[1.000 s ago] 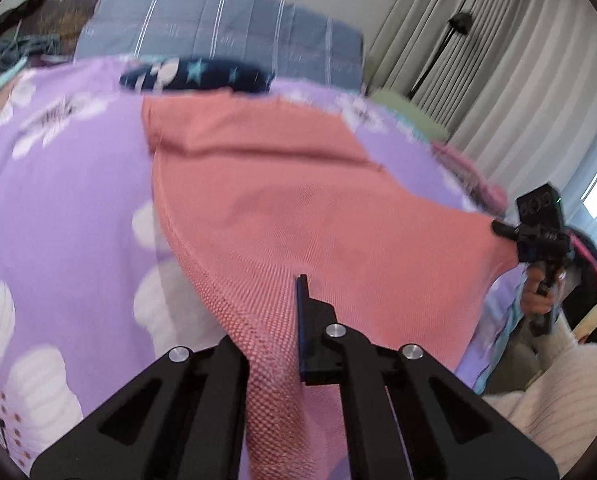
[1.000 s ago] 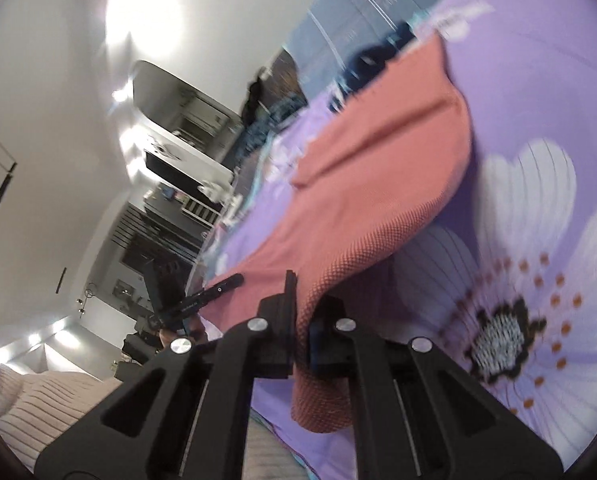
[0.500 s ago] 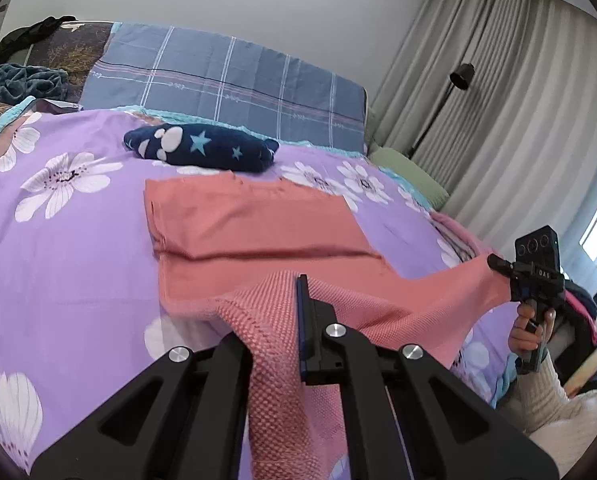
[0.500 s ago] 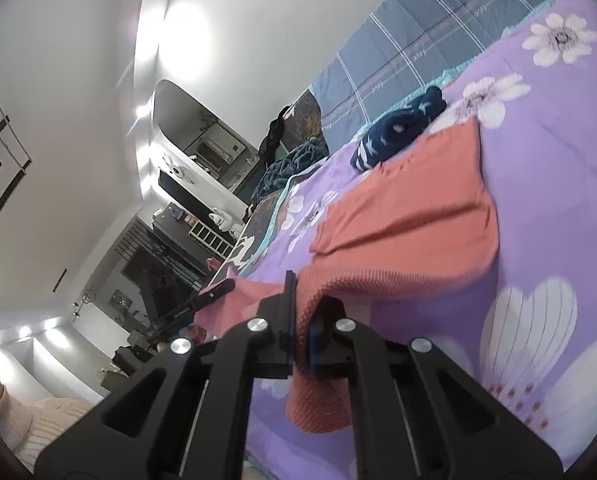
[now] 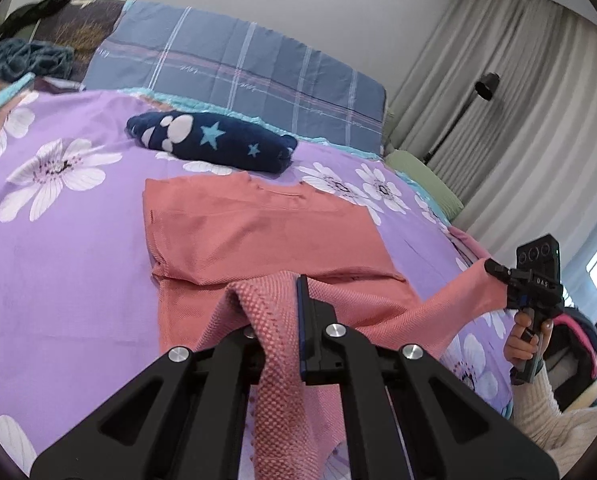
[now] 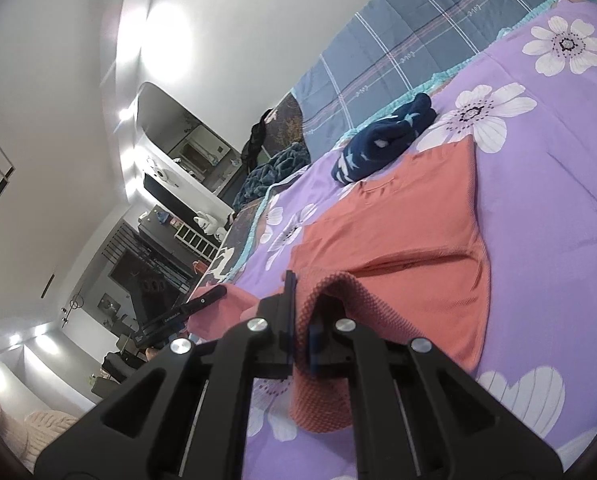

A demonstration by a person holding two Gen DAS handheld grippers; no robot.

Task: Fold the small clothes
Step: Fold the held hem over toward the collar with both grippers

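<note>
A bed (image 5: 66, 264) under a purple cover with white flowers fills both views, with a blue plaid pillow (image 5: 238, 76) at its head against a white wall, grey curtains (image 5: 530, 120) and a black floor lamp (image 5: 484, 88) to one side, and a mirror (image 6: 178, 148) and dark shelves on the other. A salmon shirt (image 5: 258, 236) lies flat on the cover, its far end just beside a folded navy garment (image 5: 214, 146) with stars. The left gripper (image 5: 282, 316) and right gripper (image 6: 302, 312) each have their jaws pinching a corner of the shirt's near hem, lifted off the bed.
</note>
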